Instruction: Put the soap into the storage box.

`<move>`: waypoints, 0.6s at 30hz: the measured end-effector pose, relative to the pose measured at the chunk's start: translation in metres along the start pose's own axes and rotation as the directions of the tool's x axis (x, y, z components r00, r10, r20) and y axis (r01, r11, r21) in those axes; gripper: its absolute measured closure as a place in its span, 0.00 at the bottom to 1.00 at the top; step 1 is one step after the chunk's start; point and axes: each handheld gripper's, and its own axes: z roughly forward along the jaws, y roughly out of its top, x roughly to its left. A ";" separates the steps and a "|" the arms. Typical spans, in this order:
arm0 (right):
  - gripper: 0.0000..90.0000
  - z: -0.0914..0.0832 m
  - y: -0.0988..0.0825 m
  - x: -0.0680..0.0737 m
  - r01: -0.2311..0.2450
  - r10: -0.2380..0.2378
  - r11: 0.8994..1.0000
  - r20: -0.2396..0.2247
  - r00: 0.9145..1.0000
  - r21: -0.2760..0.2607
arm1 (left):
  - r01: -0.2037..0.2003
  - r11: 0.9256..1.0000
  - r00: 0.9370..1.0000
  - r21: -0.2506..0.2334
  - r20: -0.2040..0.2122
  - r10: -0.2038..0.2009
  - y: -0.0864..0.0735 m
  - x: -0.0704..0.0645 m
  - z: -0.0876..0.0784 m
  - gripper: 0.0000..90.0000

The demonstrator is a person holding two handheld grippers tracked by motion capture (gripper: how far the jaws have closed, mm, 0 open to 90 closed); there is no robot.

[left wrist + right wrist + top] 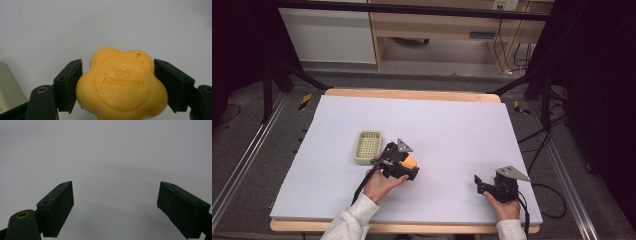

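A yellow flower-shaped soap bar [122, 86] with a stamped round face sits between the two black jaws of my left gripper [117, 87], which is shut on it. From above, the soap [410, 162] shows as an orange-yellow lump at the tip of the left gripper [408, 166], just right of a pale green soap dish [368, 147]. A corner of that dish [8, 90] appears at the lower left of the left gripper view. My right gripper [116, 207] stands open over bare table, nothing between its jaws; from above it [478, 182] rests near the front right.
The white tabletop [437, 125] has a wooden rim [412, 94] at the far side and front. Dark frame legs and cables stand beyond the right edge. Broad free surface lies between the two grippers and toward the back.
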 end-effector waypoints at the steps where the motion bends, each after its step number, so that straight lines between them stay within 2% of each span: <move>1: 0.16 0.000 0.000 0.000 0.000 0.000 1.000 0.000 1.000 -0.001 | 0.003 1.000 1.000 -0.001 -0.002 -0.003 0.000 0.002 -0.003 0.28; 5: 0.16 0.000 0.000 0.000 0.000 0.000 1.000 0.001 1.000 -0.001 | 0.015 1.000 1.000 -0.012 -0.010 -0.015 -0.001 0.008 -0.010 0.28; 7: 0.16 0.000 0.000 0.000 -0.001 0.001 1.000 0.001 1.000 -0.002 | 0.025 0.999 0.999 -0.023 -0.020 -0.025 -0.001 0.017 -0.019 0.28; 11: 0.16 0.000 0.000 0.000 0.000 0.000 1.000 0.002 1.000 -0.004 | 0.039 0.999 0.999 -0.038 -0.025 -0.040 -0.003 0.024 -0.025 0.28; 12: 0.16 0.000 0.000 0.000 0.001 -0.001 1.000 0.005 1.000 -0.004 | 0.045 0.998 0.998 -0.041 -0.036 -0.046 -0.004 0.030 -0.030 0.28; 18: 0.16 0.000 0.000 0.000 -0.004 0.004 1.000 0.003 1.000 -0.003 | 0.070 0.996 0.996 -0.058 -0.059 -0.073 -0.006 0.045 -0.042 0.28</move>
